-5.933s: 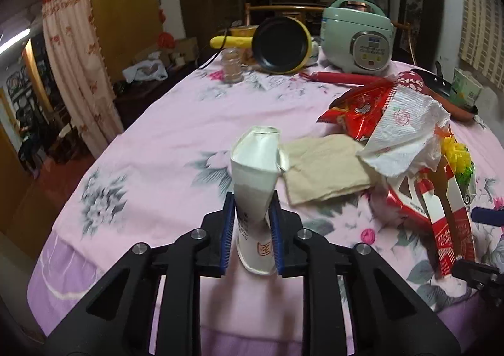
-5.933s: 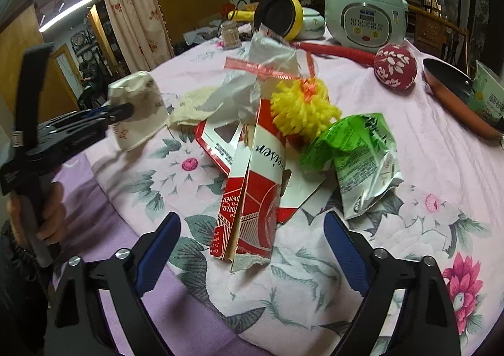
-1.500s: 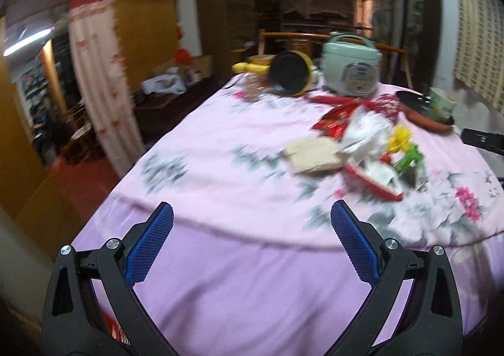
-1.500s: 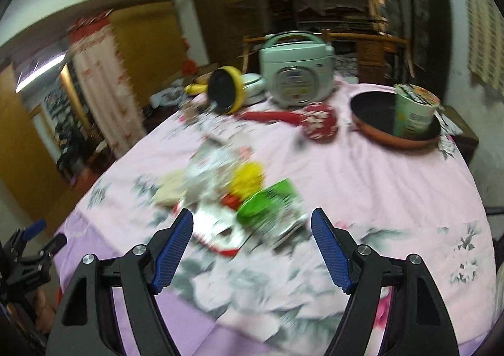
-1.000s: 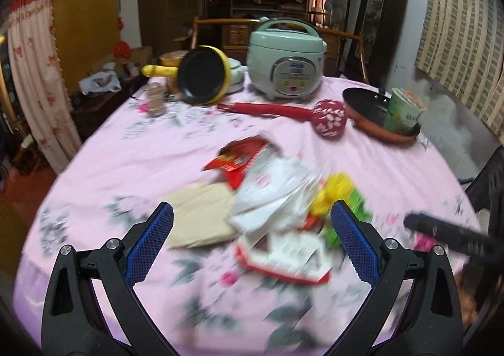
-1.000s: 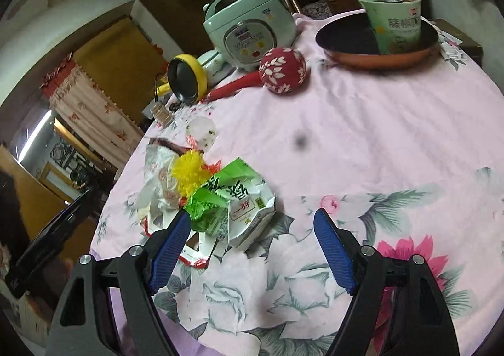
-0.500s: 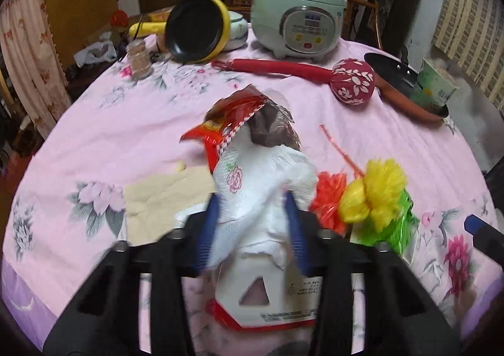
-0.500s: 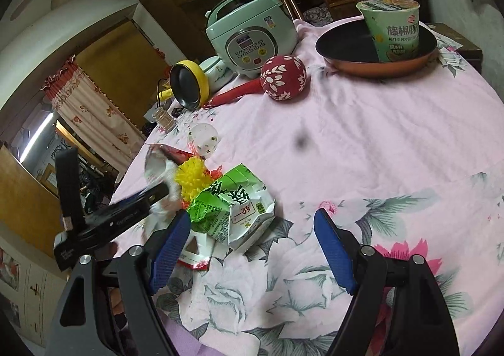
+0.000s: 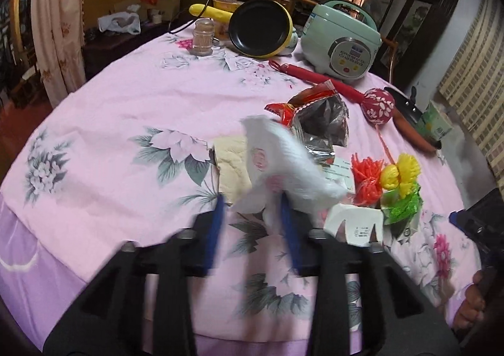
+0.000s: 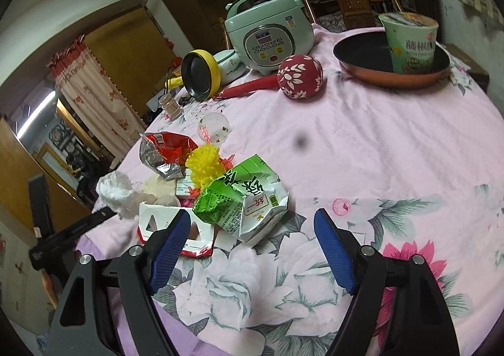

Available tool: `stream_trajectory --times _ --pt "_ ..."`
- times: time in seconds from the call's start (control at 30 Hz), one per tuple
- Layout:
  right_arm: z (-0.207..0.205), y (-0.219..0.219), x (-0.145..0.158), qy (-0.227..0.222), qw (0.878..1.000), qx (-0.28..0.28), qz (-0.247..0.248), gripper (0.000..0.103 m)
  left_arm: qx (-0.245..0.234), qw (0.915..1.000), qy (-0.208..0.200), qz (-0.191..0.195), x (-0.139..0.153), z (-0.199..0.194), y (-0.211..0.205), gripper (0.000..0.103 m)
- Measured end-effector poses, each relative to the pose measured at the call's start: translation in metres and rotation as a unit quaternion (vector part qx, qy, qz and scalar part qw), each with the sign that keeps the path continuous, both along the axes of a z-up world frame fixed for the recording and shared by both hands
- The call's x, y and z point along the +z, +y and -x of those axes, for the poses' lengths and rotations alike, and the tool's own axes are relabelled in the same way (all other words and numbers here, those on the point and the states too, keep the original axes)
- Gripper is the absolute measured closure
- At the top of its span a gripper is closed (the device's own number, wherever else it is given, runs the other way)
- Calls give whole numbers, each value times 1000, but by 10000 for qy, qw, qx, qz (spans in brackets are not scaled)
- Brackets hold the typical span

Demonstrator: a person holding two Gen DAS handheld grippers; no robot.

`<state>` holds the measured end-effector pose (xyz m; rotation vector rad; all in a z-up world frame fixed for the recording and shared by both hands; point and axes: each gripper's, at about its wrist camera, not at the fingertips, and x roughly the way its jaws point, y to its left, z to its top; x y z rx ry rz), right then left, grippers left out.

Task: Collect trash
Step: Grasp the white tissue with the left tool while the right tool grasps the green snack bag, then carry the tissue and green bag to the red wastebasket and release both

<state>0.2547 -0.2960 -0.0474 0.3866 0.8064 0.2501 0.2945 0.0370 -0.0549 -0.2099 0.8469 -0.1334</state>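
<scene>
My left gripper [image 9: 252,223] pinches a crumpled white tissue [image 9: 283,164] with faint pink prints (blurred in its own camera), lifted just above the near edge of the trash pile. My right gripper [image 10: 252,242] hangs wide apart, holding nothing, just before a green snack bag [image 10: 242,198]. Beside it lie a red-and-white carton [image 10: 163,223], a yellow pompom [image 10: 204,164] and a red foil bag [image 10: 167,151]. All rests on a pink floral tablecloth [image 10: 362,142] with a rice cooker [image 10: 267,31] behind, in a dim room with curtains [image 9: 56,16].
</scene>
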Motion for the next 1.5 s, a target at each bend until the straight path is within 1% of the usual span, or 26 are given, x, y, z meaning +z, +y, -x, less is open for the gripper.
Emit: stream_trajectory --times 0.03,0.1,0.2,0.4,0.47,0.5,0.57,0.6,0.67,0.7,0.77,0.87,0.9,0.93,0.97,1.03,1.07,1.1,1.17,1.2,1.23,1.27,1.3,1.33,1.4,1.5 --pt "0 0 0 -10 10000 -7 38 23 71 10000 -40 55 1 1 1 29" --pt "0 0 0 -5 10000 7 11 23 139 9998 -91 126 3 3 0 22" --pt "1 0 0 4 10000 16 -5 23 54 9998 -70 180 6 0 -9 22" --pt "2 -1 2 -31 10000 16 -17 23 -277 9990 -185 293 22 -8 -38 20" --pt "3 -3 2 -37 10000 0 -32 23 -340 9990 -223 171 24 -14 -51 17" --pt "3 -3 2 -41 10000 -6 -35 23 -332 9992 -239 28 23 -18 -56 17" --pt "2 -4 2 -41 10000 -38 -7 23 -114 9991 -152 -389 15 -27 -63 17" --pt "1 -5 2 -38 10000 -59 13 23 -98 9990 -80 -424 11 -30 -64 20" --pt "0 -7 1 -37 9999 -99 77 23 -179 9994 69 -288 0 -28 -59 37" --pt "0 -7 1 -36 9999 -113 88 23 -267 9993 155 -222 -5 -23 -56 49" --pt "-1 -7 0 -15 9999 -126 72 23 -335 9992 142 -137 -7 -9 -47 51" --pt "-4 -6 -4 54 10000 -52 -30 23 -294 9996 45 -19 -4 8 -30 46" --pt "-5 -5 -6 72 10000 -28 -60 23 -302 9995 27 39 -3 13 -24 40" --pt "-6 -2 -7 79 9999 5 -67 23 -291 9996 7 40 -2 17 -19 31" --pt "-10 3 -9 76 10000 47 -8 23 -249 9997 -4 10 -3 20 -16 27" --pt "-19 14 -12 74 9997 98 190 23 -190 9998 -2 10 -7 24 -9 23" --pt "-28 26 -17 131 9989 217 404 23 -223 9997 21 57 -10 25 -8 22" --pt "-33 35 -22 208 9977 272 580 23 -262 9996 103 78 -16 24 -8 21" --pt "-43 49 -35 431 9937 360 965 24 -319 9988 356 -52 -29 18 -12 22" --pt "-46 54 -42 565 9909 344 1169 39 -323 9984 453 -125 -34 16 -14 24" --pt "-47 53 -47 652 9902 362 1181 66 -275 9981 531 -160 -38 14 -13 44" --pt "-46 50 -48 688 9909 363 1099 71 -289 9979 578 -85 -40 14 -11 61" --pt "-44 46 -46 648 9922 321 1012 78 -371 9975 589 117 -39 15 -7 83" --pt "-40 40 -39 526 9941 240 921 85 -338 9979 521 189 -37 17 -4 86" --pt "-32 30 -27 297 9967 236 711 91 -234 9993 235 181 -26 29 4 89" --pt "-17 23 -11 31 9985 302 458 92 -152 9994 -113 303 -5 56 22 89"
